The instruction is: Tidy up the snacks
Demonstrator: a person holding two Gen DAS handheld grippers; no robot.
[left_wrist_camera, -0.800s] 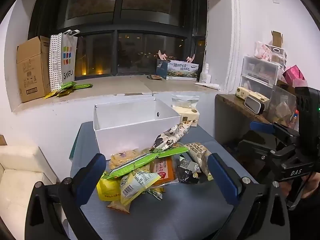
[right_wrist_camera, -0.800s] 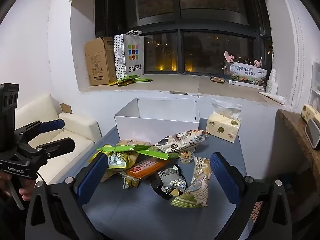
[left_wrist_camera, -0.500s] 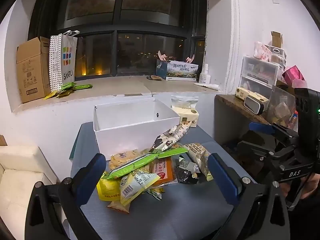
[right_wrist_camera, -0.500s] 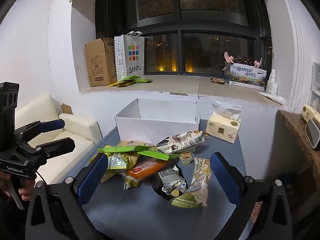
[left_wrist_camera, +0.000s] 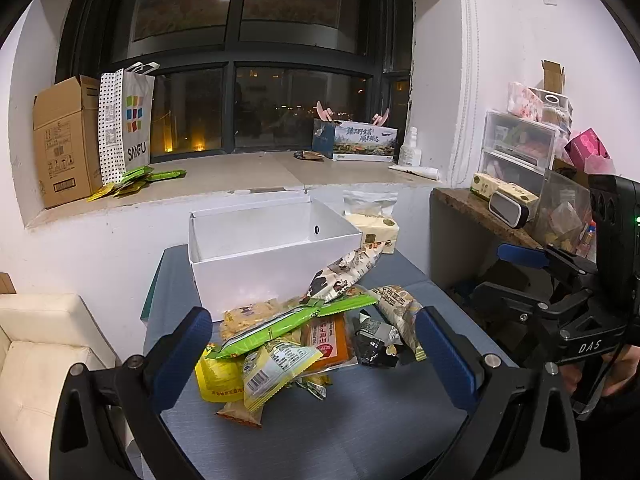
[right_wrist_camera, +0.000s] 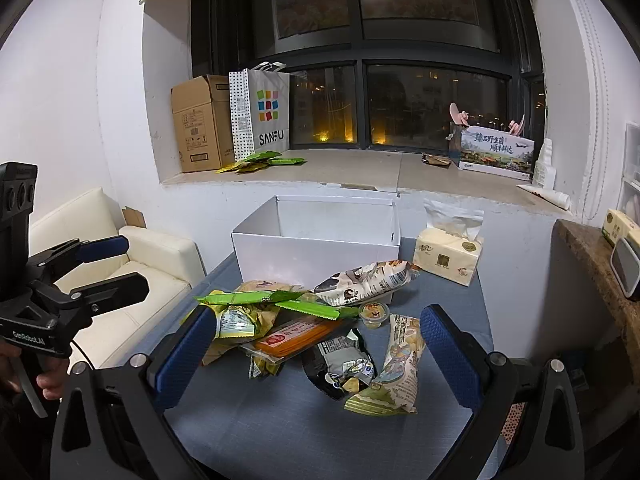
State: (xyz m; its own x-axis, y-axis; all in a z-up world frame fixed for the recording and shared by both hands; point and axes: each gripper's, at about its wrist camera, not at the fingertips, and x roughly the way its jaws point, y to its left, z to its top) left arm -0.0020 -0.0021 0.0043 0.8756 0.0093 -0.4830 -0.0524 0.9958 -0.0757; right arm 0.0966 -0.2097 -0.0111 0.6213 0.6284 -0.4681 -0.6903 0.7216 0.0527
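A heap of snack packets lies on the grey-blue table [left_wrist_camera: 360,420] in front of an open, empty white box [left_wrist_camera: 256,276]. In the left wrist view a long green packet [left_wrist_camera: 296,316] tops the heap, above a yellow packet [left_wrist_camera: 218,376] and an orange one [left_wrist_camera: 330,340]. My left gripper [left_wrist_camera: 312,315] hovers open just short of the heap, holding nothing. In the right wrist view my right gripper [right_wrist_camera: 318,312] is open and likewise empty, facing a black packet [right_wrist_camera: 340,364], a beige bag [right_wrist_camera: 400,364] and a small jelly cup [right_wrist_camera: 374,312]. The white box [right_wrist_camera: 312,256] stands behind.
A tissue pack [right_wrist_camera: 448,256] sits right of the box. A cream sofa [right_wrist_camera: 132,264] stands left of the table, a cluttered brown counter [left_wrist_camera: 480,216] to the right. The windowsill behind holds a cardboard box [right_wrist_camera: 200,124] and a shopping bag [right_wrist_camera: 264,112].
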